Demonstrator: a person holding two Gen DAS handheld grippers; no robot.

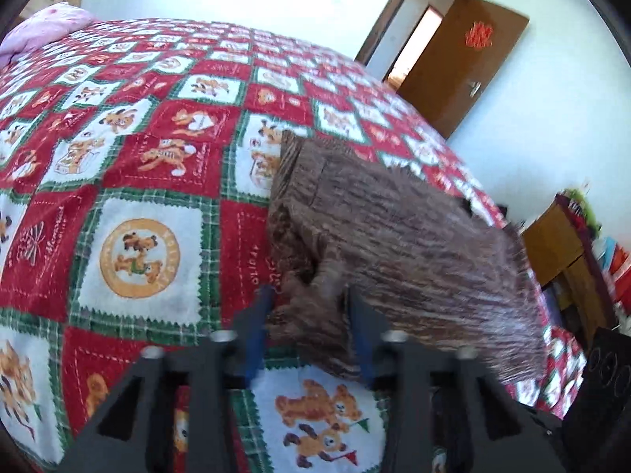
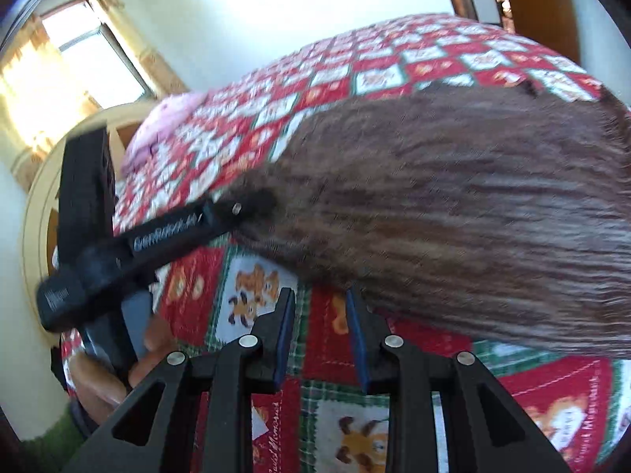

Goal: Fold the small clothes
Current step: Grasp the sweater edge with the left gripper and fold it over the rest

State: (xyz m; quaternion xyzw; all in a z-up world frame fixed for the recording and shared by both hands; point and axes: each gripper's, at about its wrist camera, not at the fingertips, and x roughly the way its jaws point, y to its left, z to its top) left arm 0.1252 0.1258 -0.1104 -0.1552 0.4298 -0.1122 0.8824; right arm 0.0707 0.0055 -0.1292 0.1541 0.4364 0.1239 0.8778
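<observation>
- only my right wrist view showed a window [image 2: 84, 53].
- my left gripper [image 1: 309, 293] pinched the brown garment [image 1: 394, 244].
- my right gripper [image 2: 320, 295] stood spread, holding nothing.

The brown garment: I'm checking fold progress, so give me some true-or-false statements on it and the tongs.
1. The brown garment lies on a red, white and green quilt. True.
2. The left tongs have cloth between their fingers. True.
3. The right tongs are shut on the garment. False: they are open, only quilt between the fingers.
4. The door is closed. False: it stands open.
5. A blue pillow lies on the bed. False: it is pink.
</observation>
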